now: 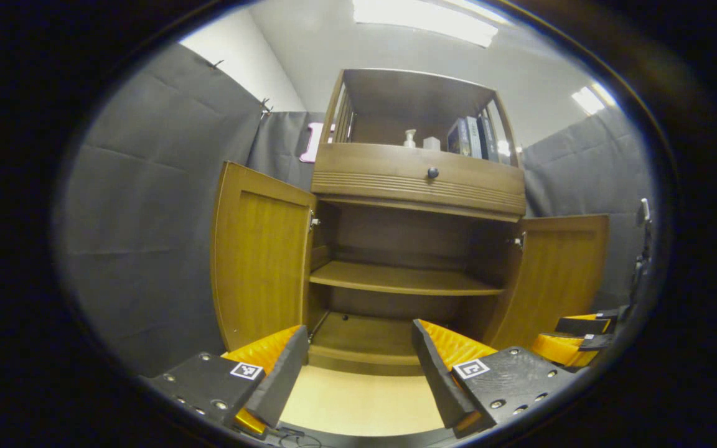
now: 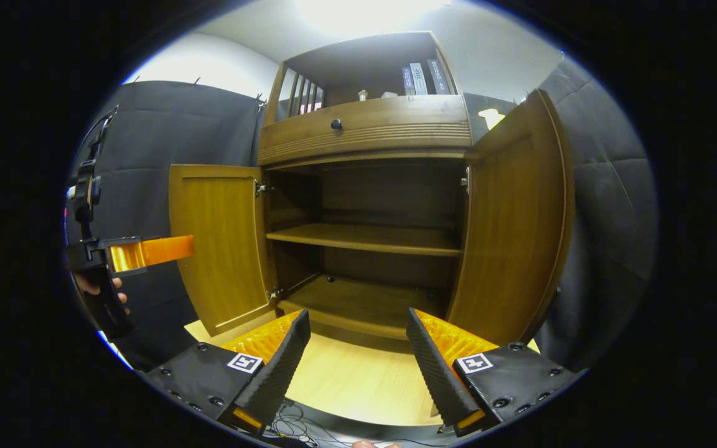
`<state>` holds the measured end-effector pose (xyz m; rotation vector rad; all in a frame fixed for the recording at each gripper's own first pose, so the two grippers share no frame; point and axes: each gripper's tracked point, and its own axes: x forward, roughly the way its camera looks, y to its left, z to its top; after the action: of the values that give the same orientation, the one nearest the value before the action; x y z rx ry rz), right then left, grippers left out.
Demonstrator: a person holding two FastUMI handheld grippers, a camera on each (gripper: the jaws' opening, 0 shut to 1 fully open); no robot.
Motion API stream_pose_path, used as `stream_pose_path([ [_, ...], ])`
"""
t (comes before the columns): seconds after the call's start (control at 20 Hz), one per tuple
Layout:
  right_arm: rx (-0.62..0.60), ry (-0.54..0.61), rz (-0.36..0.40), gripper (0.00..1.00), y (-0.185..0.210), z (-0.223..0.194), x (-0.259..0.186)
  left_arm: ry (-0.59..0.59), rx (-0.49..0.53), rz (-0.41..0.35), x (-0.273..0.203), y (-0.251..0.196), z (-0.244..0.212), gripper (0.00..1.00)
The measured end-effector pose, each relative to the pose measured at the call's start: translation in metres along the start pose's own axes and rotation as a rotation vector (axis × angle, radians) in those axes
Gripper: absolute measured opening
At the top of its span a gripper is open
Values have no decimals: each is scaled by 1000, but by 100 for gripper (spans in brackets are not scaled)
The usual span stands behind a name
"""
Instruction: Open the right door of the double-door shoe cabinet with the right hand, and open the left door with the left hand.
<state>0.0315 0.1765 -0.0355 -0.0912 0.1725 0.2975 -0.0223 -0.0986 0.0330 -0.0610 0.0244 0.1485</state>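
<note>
The wooden shoe cabinet point(image 1: 417, 180) stands in front of me with both lower doors swung wide. In the left gripper view the left door point(image 1: 259, 255) hangs out to the left and the right door point(image 1: 561, 274) to the right. My left gripper point(image 1: 358, 351) is open and holds nothing, a short way back from the cabinet's bare shelves. The right gripper view shows the left door point(image 2: 218, 242) and the right door point(image 2: 514, 224), with my right gripper point(image 2: 355, 342) open and free of both. The left gripper point(image 2: 140, 252), held by a hand point(image 2: 100, 289), shows beside the left door.
Inside are a middle shelf point(image 1: 396, 277) and a bottom board point(image 2: 358, 305). Above the doors is a drawer with a dark knob point(image 1: 433, 172), and on top stand books point(image 1: 473, 137) and a small bottle point(image 1: 409, 138). Pale wooden floor point(image 2: 358, 379) lies in front.
</note>
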Motion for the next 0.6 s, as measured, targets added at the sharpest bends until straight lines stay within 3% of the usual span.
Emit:
stream_pose_path([
  [0.2, 12, -57, -46, 99, -25, 15, -15, 7, 5, -8, 4, -5, -8, 95],
  [0.4, -1, -59, -32, 96, -23, 12, -17, -17, -36, 4, 3, -7, -10, 95],
  [0.6, 10, -63, -16, 97, -23, 11, -20, -10, 0, -1, 7, -7, -11, 95],
])
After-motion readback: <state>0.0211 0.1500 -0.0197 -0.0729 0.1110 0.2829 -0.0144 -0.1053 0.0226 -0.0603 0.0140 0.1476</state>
